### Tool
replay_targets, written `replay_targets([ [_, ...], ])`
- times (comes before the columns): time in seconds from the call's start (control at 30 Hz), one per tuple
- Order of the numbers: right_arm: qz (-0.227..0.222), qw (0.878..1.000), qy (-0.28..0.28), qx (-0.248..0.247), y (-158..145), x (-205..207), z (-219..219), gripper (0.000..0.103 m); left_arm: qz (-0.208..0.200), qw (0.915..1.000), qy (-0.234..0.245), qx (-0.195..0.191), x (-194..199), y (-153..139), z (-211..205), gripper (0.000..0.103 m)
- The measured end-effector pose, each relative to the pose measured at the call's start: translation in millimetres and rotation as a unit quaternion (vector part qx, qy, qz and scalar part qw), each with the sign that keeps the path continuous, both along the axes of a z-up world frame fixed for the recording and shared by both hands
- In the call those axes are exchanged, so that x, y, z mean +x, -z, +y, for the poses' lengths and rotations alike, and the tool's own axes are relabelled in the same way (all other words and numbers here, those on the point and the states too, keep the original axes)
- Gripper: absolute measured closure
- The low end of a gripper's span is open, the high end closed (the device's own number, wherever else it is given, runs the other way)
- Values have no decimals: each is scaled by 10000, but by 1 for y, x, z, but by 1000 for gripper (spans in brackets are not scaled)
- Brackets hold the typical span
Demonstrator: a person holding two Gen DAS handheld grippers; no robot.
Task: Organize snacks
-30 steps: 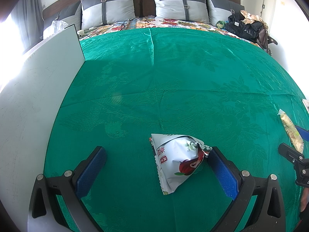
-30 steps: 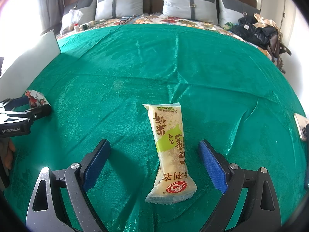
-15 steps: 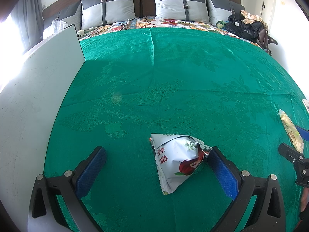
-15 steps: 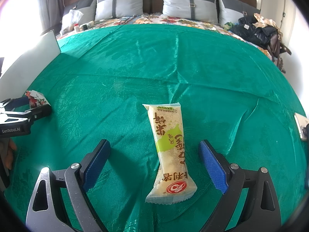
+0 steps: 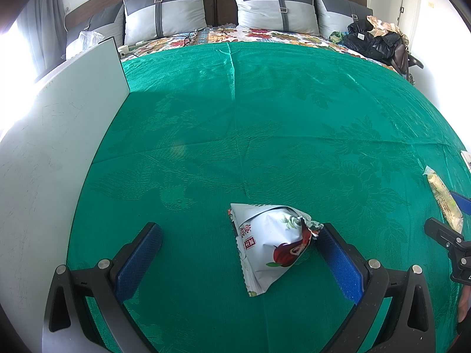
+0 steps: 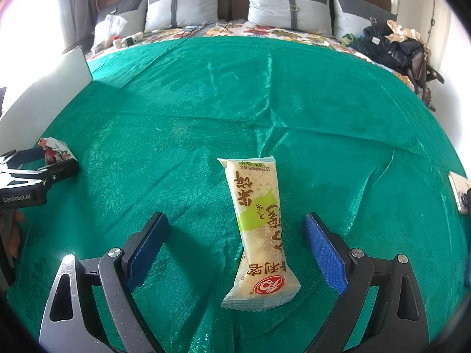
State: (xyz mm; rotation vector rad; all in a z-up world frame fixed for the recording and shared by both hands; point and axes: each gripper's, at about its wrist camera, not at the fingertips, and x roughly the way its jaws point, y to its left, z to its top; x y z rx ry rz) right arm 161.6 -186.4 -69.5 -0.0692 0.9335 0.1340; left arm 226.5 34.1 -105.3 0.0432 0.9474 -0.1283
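Meanwhile, left claw (image 5: 240,242) gapes around a white snack bag (image 5: 269,245); right claw (image 6: 235,235) spread wide, straddles a rice-cracker pack (image 6: 260,229).

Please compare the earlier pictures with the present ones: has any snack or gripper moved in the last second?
Nothing has visibly changed. The left gripper is open as before around the white snack bag, whose crumpled corner lies against one finger. The right gripper is open around the long rice cracker packet, touching neither finger. Both lie on the green cloth.

left claw (image 6: 44,173): "GenRobot.AI" | rice-cracker pack (image 6: 259,229): "米饼"
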Motion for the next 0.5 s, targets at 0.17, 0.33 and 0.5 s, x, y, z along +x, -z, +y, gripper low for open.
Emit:
replay_targets([
  [0.17, 1, 10000, 0, 3, 0, 0, 0, 8, 5, 10000, 38, -10, 1, 1, 1, 0],
  [0.33, 34, 10000, -42, 19, -1, 2, 0, 7, 665, 9952, 712, -13, 9, -4, 9, 0],
  [0.5, 1165, 9917, -490, 239, -13, 30, -10, 11, 1147, 9879, 988, -346, 11, -10, 12, 2],
])
